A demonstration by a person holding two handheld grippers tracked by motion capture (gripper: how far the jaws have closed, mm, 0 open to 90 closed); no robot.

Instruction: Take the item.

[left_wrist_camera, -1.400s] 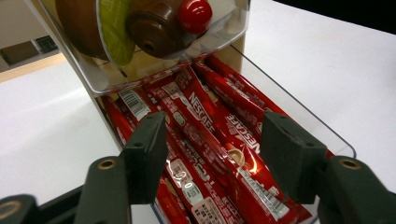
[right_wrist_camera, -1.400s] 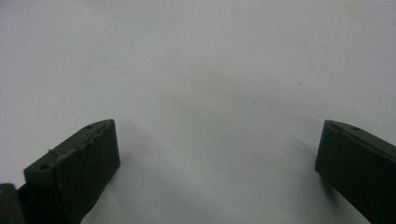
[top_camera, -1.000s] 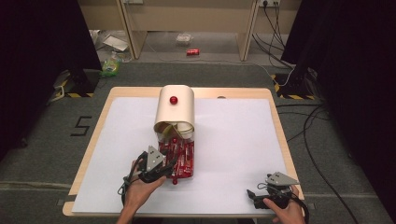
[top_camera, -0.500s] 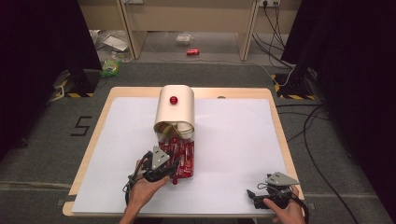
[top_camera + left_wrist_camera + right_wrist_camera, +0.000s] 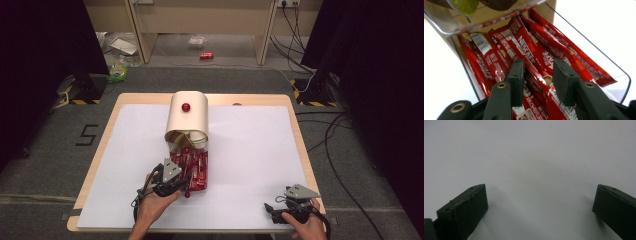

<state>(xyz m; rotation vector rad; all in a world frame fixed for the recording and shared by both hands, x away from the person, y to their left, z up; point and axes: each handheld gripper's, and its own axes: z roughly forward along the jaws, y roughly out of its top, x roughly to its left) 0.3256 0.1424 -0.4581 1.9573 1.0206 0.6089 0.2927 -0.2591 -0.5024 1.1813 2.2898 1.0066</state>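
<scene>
A clear tray [image 5: 621, 75] of red Nescafe stick sachets [image 5: 196, 164] juts out from the front of a beige dispenser [image 5: 187, 120] that has a red knob [image 5: 186, 106]. My left gripper [image 5: 184, 181] reaches into the near end of that tray. In the left gripper view its jaws [image 5: 535, 67] are narrowed but still open, one on each side of a single sachet [image 5: 527, 51] that lies flat among the others. My right gripper [image 5: 269, 209] rests at the table's near right edge. It stands wide open [image 5: 540, 192] over bare white surface and holds nothing.
The white table top [image 5: 250, 145] has a wooden rim. A green capsule [image 5: 465, 5] and other items sit in the dispenser's clear upper compartment above the sachets. Cables, a red can [image 5: 206, 56] and litter lie on the floor beyond the table.
My left gripper has edged slightly forward into the tray of sachets. The right gripper has stayed still.
</scene>
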